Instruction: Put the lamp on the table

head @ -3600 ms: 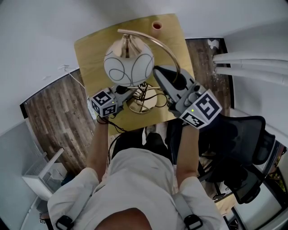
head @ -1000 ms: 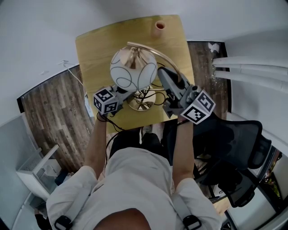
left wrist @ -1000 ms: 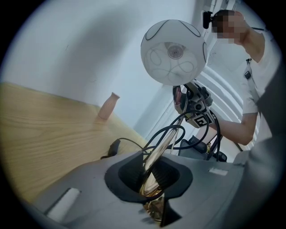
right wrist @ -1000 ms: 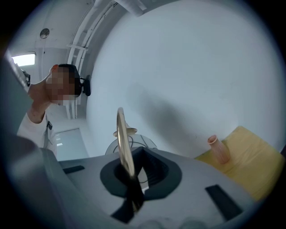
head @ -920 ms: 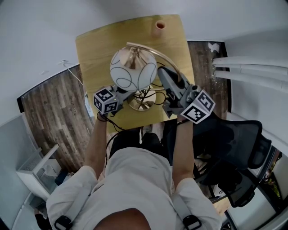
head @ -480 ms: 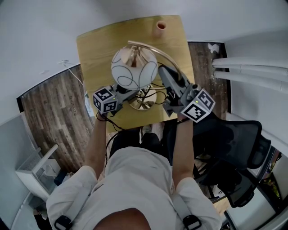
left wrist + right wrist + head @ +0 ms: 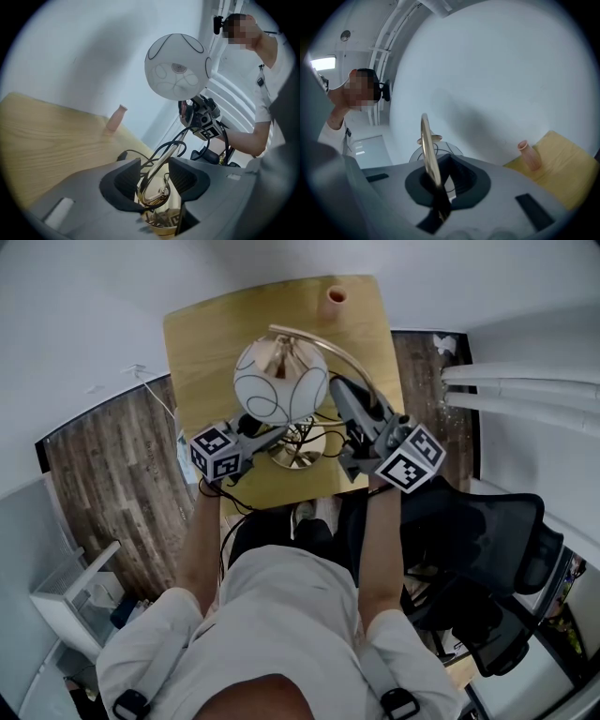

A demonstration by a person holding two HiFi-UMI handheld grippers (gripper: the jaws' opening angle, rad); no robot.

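The lamp has a white globe shade (image 7: 279,381) with black line patterns, a gold arched arm (image 7: 349,351) and a round gold base (image 7: 298,450) that rests on the wooden table (image 7: 202,348). My left gripper (image 7: 275,436) is at the base. In the left gripper view its jaws have just been opening and my left gripper (image 7: 154,176) stands open around the gold stem loop (image 7: 157,194), pads clear of it. My right gripper (image 7: 337,390) is shut on the arched arm (image 7: 427,150), which rises between the pads of my right gripper (image 7: 439,187).
A small pink vase (image 7: 335,298) stands at the table's far edge. The lamp's black cord (image 7: 305,435) is bunched at the base and trails off the near edge. A black office chair (image 7: 487,531) is at the right, white pipes (image 7: 525,381) beyond it.
The left gripper's jaws have spread apart, off the lamp's stem, and its cube has slid slightly left. The lamp and the right gripper have stayed put.
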